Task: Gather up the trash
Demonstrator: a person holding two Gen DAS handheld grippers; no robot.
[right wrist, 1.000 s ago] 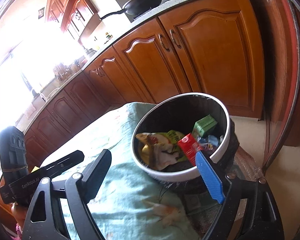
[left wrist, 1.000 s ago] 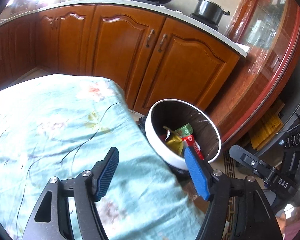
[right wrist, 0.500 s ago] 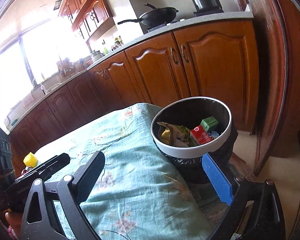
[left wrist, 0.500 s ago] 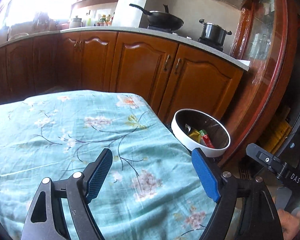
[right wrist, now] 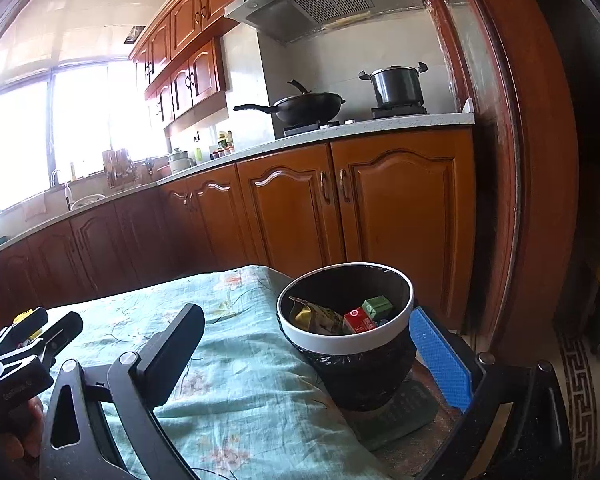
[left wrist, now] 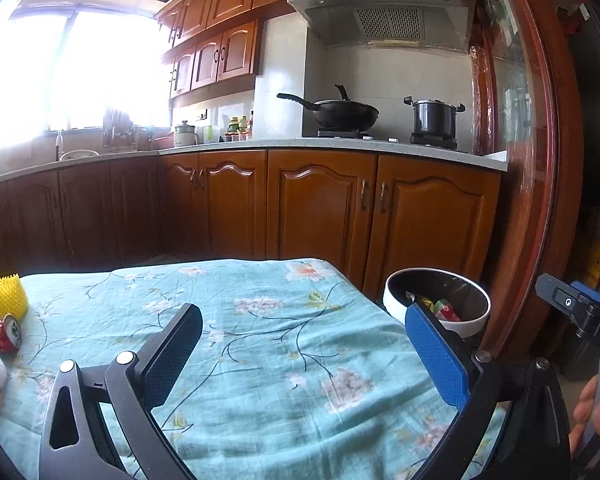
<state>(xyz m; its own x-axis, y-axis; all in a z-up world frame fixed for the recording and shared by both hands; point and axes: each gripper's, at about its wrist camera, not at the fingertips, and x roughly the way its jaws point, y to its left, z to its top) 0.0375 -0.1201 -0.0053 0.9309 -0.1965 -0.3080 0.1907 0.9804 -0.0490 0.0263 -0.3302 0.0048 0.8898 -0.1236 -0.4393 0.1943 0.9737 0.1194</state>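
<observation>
Already the bin (right wrist: 345,334) held several wrappers and cartons, while both grippers' jaws stood open and empty. Left, at the table's (left wrist: 260,344) nine o'clock edge: a yellow net (left wrist: 9,296) and a crushed can (left wrist: 2,332).

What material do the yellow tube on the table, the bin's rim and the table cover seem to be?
Yellow tube: probably soft foam netting, judging by its ribbed mesh surface.
Bin rim: likely smooth white plastic with a slight sheen.
Table cover: woven fabric, matte, wrinkled, with a printed flower pattern.
</observation>
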